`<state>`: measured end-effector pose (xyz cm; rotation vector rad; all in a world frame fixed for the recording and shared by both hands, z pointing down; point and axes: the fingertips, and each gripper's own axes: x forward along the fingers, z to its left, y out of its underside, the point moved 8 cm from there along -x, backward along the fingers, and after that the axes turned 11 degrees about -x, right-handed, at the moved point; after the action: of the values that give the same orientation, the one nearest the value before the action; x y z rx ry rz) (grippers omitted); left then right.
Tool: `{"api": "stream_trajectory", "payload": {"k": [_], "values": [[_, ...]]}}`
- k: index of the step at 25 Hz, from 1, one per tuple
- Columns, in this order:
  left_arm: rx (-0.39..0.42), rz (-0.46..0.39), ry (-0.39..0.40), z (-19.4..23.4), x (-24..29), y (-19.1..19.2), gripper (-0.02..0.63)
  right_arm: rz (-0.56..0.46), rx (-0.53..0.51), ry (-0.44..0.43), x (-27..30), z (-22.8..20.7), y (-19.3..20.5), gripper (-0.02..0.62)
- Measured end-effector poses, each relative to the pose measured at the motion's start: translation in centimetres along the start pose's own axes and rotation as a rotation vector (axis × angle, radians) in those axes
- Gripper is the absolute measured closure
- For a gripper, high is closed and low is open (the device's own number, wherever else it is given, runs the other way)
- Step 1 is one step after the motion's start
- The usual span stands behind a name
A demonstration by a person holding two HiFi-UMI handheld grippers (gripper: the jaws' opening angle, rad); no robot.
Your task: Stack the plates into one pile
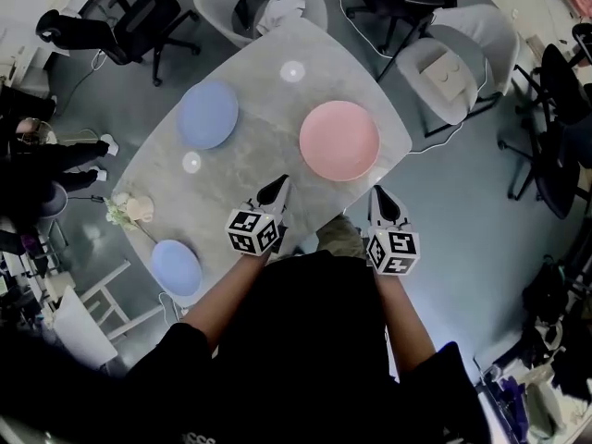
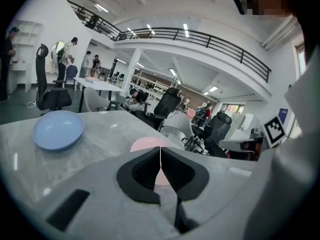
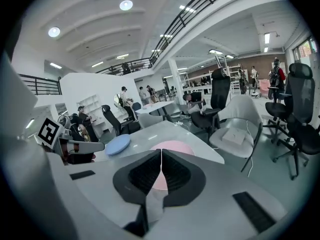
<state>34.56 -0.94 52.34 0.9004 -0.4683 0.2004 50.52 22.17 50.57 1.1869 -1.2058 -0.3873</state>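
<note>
Plates unstacked: three of them, each apart from the others on the pale grey marble-patterned table [image 1: 250, 146]. Round pink plate [image 1: 339, 141] on the table's right half, near its front edge. Round light-blue plate [image 1: 207, 115] on the table's far left part, well apart from the pink one. Second light-blue plate [image 1: 176, 267] at the table's near left corner, close to a small bunch of pale flowers [image 1: 128, 211] at the table's left edge.

Left gripper [image 1: 275, 191] over the table's front edge, tips aimed toward the pink plate without touching it. Jaws pressed together along a thin seam, pinching nothing. Shows in its own view the pink plate straight beyond the closed tips and the first light-blue plate off to the left on the table.

Right gripper [image 1: 382, 202] just off the table's front right edge, near the pink plate but apart from it. Jaws likewise pressed together, empty. Shows in its own view the pink plate right behind the closed tips, with the first light-blue plate farther back on the table.

White shell chair [image 1: 458, 63] beyond the table's right side, with a flat pale box [image 1: 442, 74] on its seat. Black office chair [image 1: 129, 26] beyond the table's far left corner.
</note>
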Motion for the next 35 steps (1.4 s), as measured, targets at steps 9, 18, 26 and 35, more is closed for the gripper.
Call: {"api": "stream_trajectory", "payload": {"k": [9, 18, 26, 35], "values": [[-0.025, 0.142, -0.059, 4.2, 8.0, -0.7, 0.539, 0.161, 0.003, -0.053, 10.1, -6.9, 2.0, 0.57], [-0.167, 0.37, -0.155, 8.0, 14.8, 3.9, 0.459, 0.339, 0.064, -0.085, 17.3, -11.7, 5.8, 0.52], [-0.349, 0.444, -0.241, 9.9, 17.1, 5.4, 0.454, 0.444, 0.121, -0.127, 19.9, -12.7, 7.6, 0.522], [-0.411, 0.422, -0.299, 9.8, 17.1, 5.8, 0.541, 0.462, 0.072, -0.196, 21.7, -12.4, 6.9, 0.552]]}}
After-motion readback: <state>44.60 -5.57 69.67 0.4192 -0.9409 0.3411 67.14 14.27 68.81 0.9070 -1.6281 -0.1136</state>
